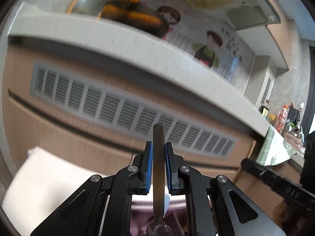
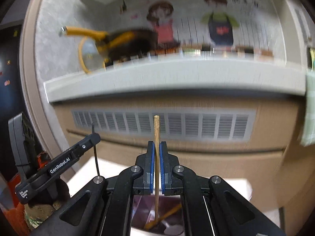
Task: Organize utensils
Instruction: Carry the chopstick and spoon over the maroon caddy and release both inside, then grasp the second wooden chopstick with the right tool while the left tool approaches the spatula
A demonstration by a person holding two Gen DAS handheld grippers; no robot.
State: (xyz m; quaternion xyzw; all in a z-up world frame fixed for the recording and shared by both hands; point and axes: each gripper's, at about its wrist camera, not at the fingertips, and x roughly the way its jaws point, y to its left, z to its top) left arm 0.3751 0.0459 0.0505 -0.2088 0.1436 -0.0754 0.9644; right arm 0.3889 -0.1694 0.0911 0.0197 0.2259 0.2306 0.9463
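L gripper (image 1: 158, 153) clamps spoon (image 1: 158, 157); R gripper (image 2: 157, 151) clamps chopstick (image 2: 157, 137).

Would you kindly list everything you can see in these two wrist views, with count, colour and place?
spoon: one, dark metal, upright in the left gripper, bowl end down
chopstick: one, light wood, upright in the right gripper
second chopstick: one, yellowish, slanted low behind the right gripper
countertop: one, pale grey, across both views
vent grille: one, grey slats, in the brown cabinet front below the countertop
wall poster: one, two cartoon figures, behind the countertop
yellow and black item: one, blurred, on the countertop
bottles: several, blurred, far right of the left view
left gripper: one, black, blue pads, fingers clamped on the spoon
right gripper: one, black, blue pads, fingers clamped on the chopstick
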